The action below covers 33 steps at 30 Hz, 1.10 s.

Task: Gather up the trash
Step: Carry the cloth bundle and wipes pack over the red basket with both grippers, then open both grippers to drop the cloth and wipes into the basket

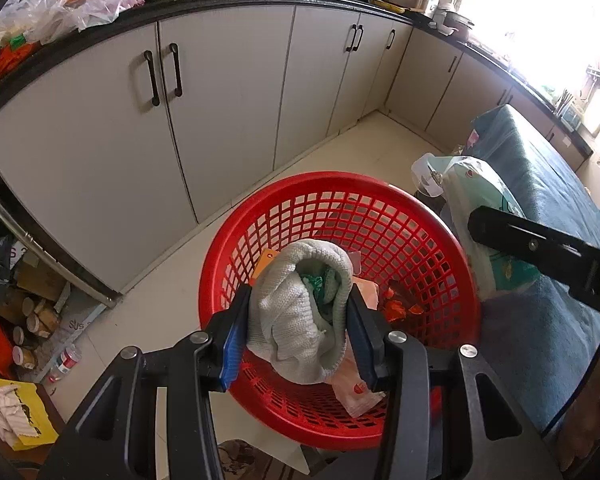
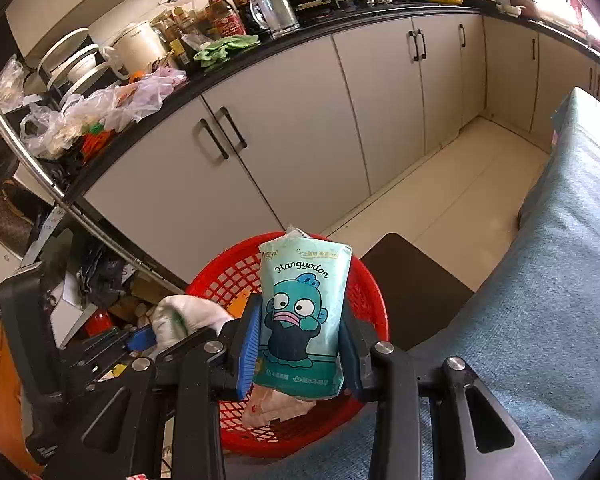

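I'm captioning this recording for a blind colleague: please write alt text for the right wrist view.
The right gripper clamps a teal cartoon tissue pack upright above a red mesh basket on a kitchen floor. At left, the left gripper holds a pale cloth; grey cabinets stand behind.

The pale mint-green soft plastic tissue pack [image 2: 302,316], clamped upright between the blue-padded fingers of the right gripper [image 2: 300,344], carries the one clearly legible word: "Hangyodon", in black cursive lettering arched above a cartoon of a teal fish-faced figure. A line of small Chinese characters runs along its top band, and more small print sits beside two round icons along the bottom edge, all too small to read. The dark glass sauce bottle [image 2: 222,10] on the black counter wears a red label whose print is blurred
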Tool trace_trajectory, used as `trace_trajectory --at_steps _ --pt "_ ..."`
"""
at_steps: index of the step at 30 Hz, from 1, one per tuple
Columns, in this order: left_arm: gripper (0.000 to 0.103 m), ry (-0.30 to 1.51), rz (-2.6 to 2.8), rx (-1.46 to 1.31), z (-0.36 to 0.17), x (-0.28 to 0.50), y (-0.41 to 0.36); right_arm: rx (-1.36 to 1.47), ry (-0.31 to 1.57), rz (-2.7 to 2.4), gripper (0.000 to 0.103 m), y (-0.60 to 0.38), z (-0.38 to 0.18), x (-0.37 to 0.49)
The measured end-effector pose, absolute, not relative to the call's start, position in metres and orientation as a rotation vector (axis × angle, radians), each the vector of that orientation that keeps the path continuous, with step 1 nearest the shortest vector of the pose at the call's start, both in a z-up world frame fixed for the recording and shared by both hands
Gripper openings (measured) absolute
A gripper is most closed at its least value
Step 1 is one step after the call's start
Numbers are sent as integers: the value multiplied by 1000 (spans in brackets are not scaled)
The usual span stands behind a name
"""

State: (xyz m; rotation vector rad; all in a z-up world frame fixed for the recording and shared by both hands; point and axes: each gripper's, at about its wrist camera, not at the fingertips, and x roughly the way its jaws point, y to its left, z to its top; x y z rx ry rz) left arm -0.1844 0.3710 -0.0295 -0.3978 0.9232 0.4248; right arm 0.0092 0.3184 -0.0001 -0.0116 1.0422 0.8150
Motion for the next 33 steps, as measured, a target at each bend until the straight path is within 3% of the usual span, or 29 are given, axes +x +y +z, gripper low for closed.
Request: trace_trajectory --at_steps 25,33 --pt "44 941 411 -413 -36 -179 371 -33 1038 814 40 323 -3 8" --pt "46 939 407 -418 -37 -180 372 -26 1037 815 46 323 -2 7"
